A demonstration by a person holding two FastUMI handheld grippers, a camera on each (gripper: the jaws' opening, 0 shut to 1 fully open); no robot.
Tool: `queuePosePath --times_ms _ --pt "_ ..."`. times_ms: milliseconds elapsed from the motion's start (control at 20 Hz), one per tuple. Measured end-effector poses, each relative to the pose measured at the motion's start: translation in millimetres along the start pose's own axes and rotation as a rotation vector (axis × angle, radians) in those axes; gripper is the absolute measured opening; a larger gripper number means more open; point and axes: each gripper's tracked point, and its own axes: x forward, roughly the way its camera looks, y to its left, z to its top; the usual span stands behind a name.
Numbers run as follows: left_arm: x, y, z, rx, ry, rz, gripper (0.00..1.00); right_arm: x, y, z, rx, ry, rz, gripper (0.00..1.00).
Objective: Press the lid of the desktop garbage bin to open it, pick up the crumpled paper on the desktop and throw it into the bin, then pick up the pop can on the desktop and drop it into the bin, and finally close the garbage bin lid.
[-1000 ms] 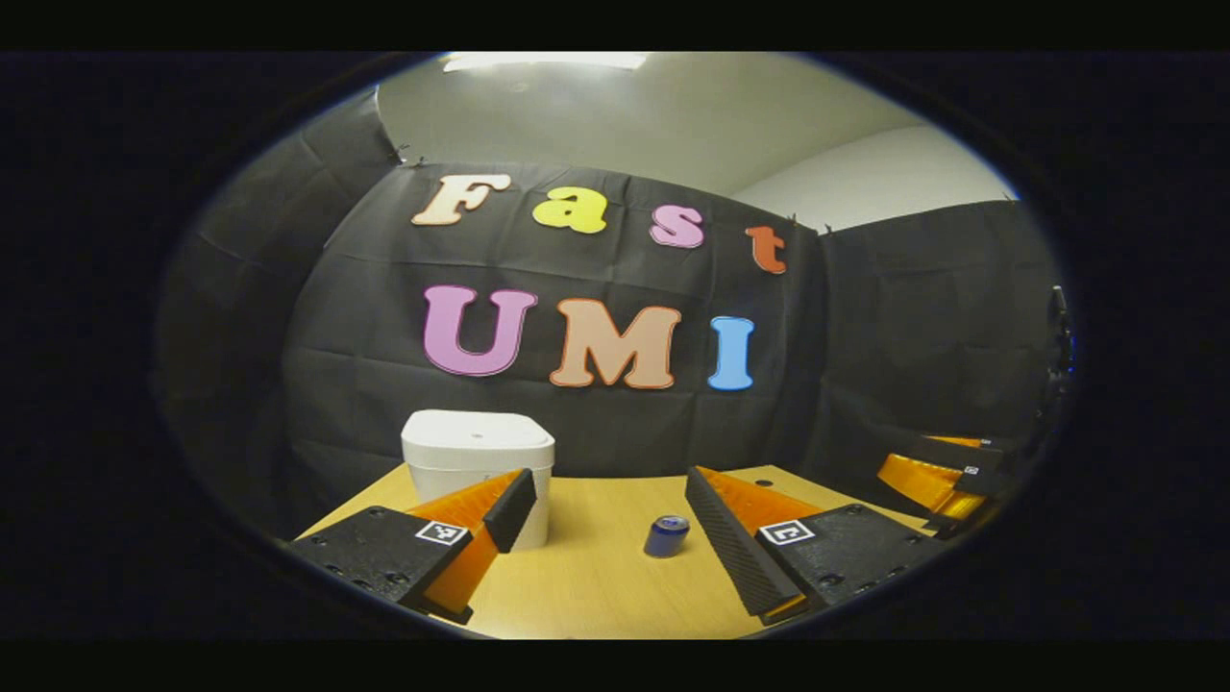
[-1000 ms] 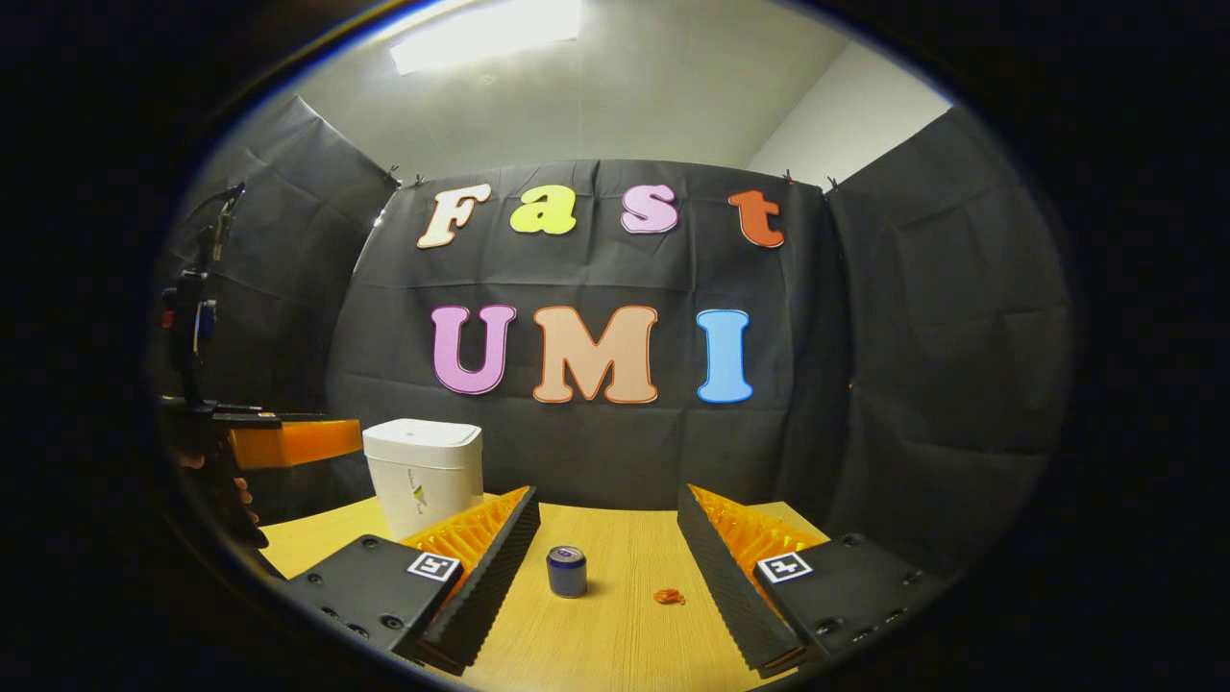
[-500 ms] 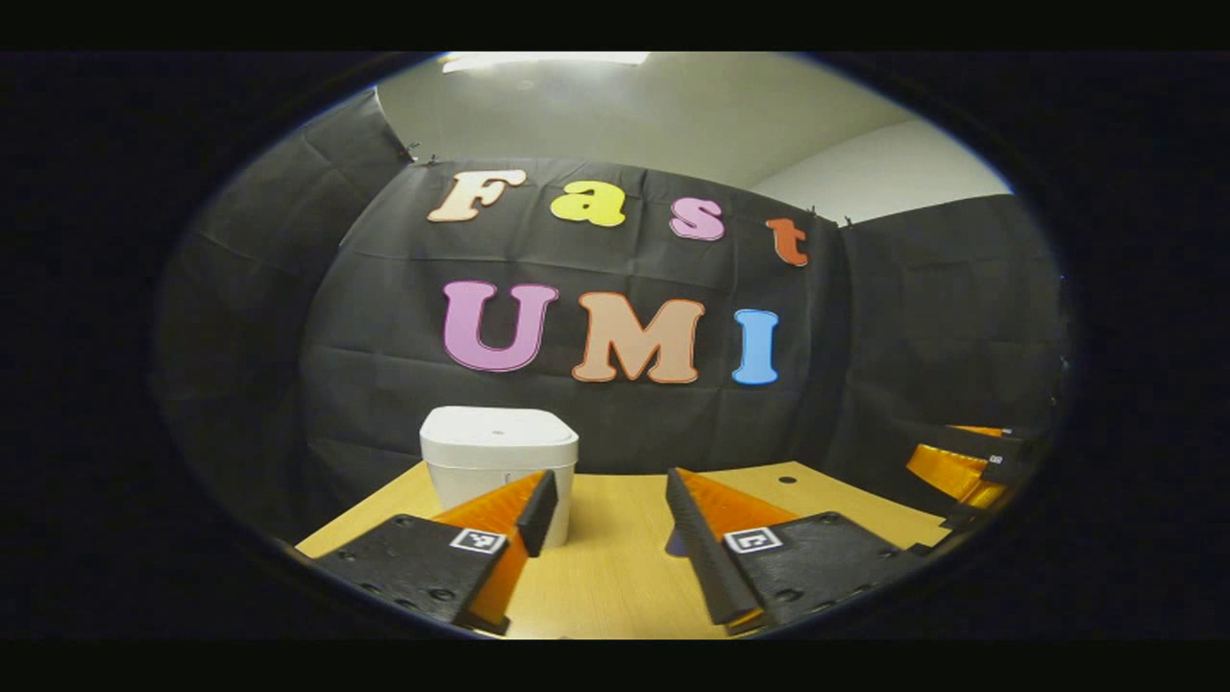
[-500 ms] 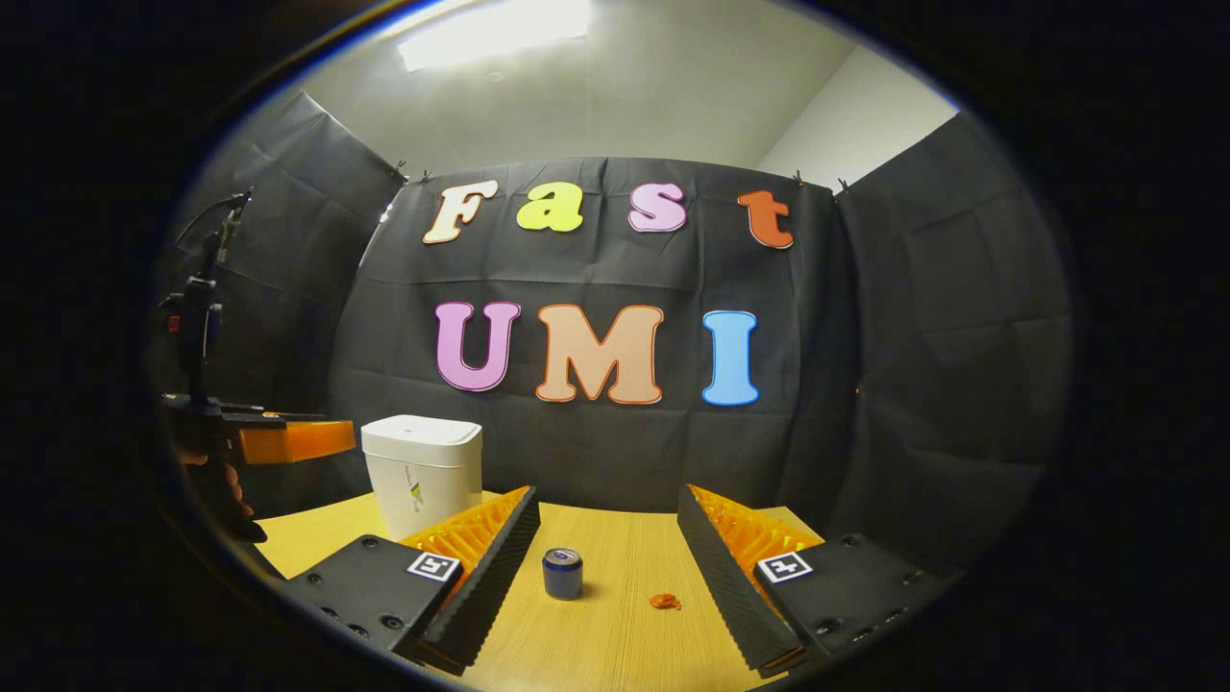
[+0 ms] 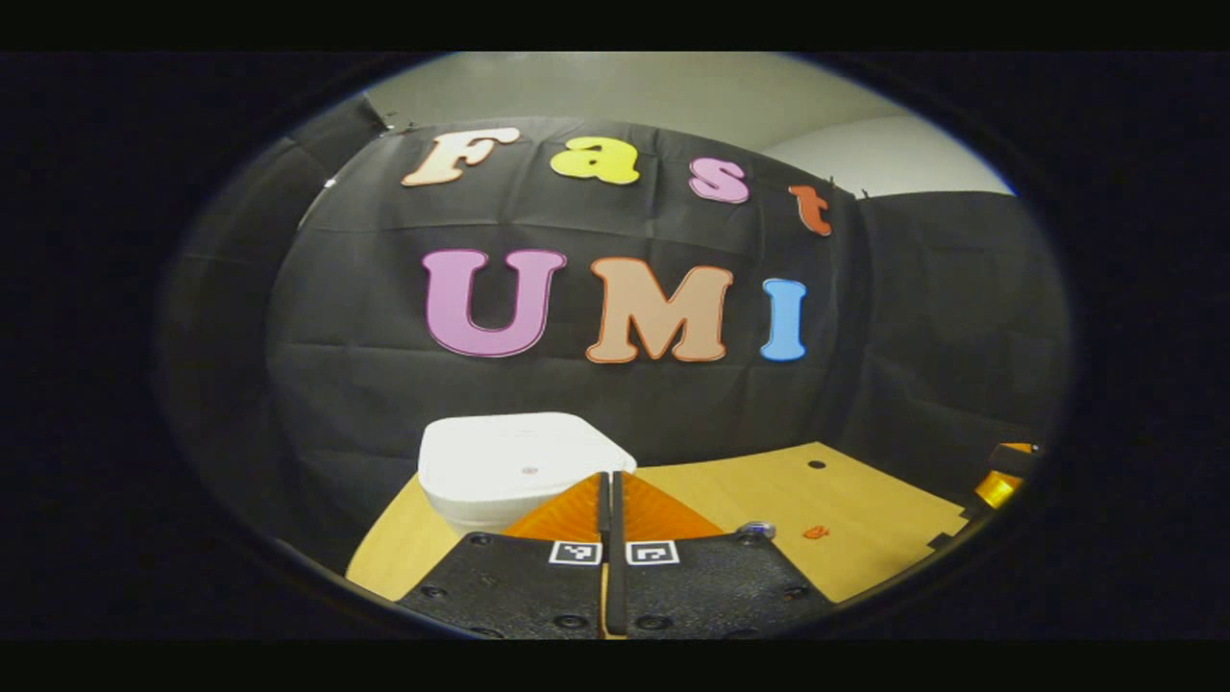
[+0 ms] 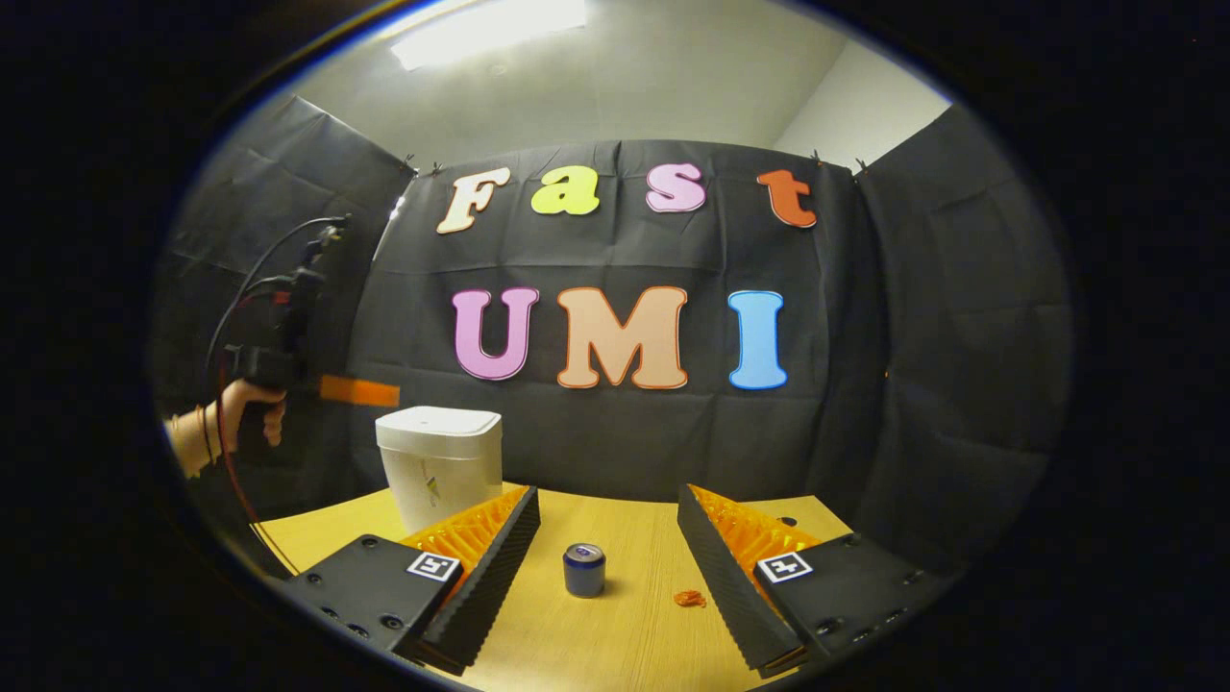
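Above the white bin (image 5: 524,466), the left gripper (image 5: 609,481) has its fingers pinched together, probably to push the lid. On the table, the can (image 6: 583,569) and what looks like a paper scrap (image 6: 688,598) wait between the right gripper's (image 6: 607,524) wide-apart fingers.

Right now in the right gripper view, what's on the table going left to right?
Bin → pop can → crumpled paper.
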Motion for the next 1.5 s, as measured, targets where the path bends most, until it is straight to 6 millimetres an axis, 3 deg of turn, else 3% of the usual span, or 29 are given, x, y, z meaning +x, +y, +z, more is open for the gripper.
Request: queuePosePath --times_ms 100,200,350,500,900,1050,1150,1300,1350,1400,1500 --pt "31.7 29.4 -5.2 -0.004 0.093 -0.002 0.00 0.3 7.0 -6.2 0.034 0.025 0.023 0.96" --pt "53.3 46.9 -17.7 -0.039 0.162 -0.012 0.00 1.6 13.1 -10.5 0.078 0.049 0.038 0.96" --pt "72.0 66.1 -33.5 -0.056 0.246 0.006 0.00 3.3 9.5 -17.1 0.098 0.082 0.025 0.96" --pt "73.1 65.9 -41.9 -0.074 0.275 -0.015 0.00 5.2 2.6 -21.4 0.098 0.105 0.011 0.96" --pt "72.6 65.9 -49.1 -0.189 0.288 -0.040 0.00 -2.9 7.5 -29.3 0.079 0.131 0.019 0.96" --pt "72.5 65.8 -51.1 -0.125 0.289 -0.039 0.00 -11.3 11.2 -28.2 0.062 0.121 0.021 0.96" --pt "74.4 73.4 -41.3 -0.009 0.255 0.010 0.00 -15.9 9.0 -24.4 0.059 0.111 0.013 1.00" --pt "72.8 64.0 -29.6 0.014 0.229 0.020 0.00 -23.4 3.2 -21.5 0.058 0.106 -0.010 0.96" --pt "72.3 59.7 -22.7 0.004 0.201 0.012 0.07 -25.8 1.2 -23.5 0.056 0.109 -0.017 0.96" --pt "68.5 56.6 -10.4 -0.005 0.154 0.011 0.19 -27.1 -0.3 -25.2 0.056 0.116 -0.024 0.96" --pt "58.2 60.5 20.2 -0.023 0.040 0.029 0.29 -31.5 -0.9 -28.9 0.064 0.126 -0.028 0.96"
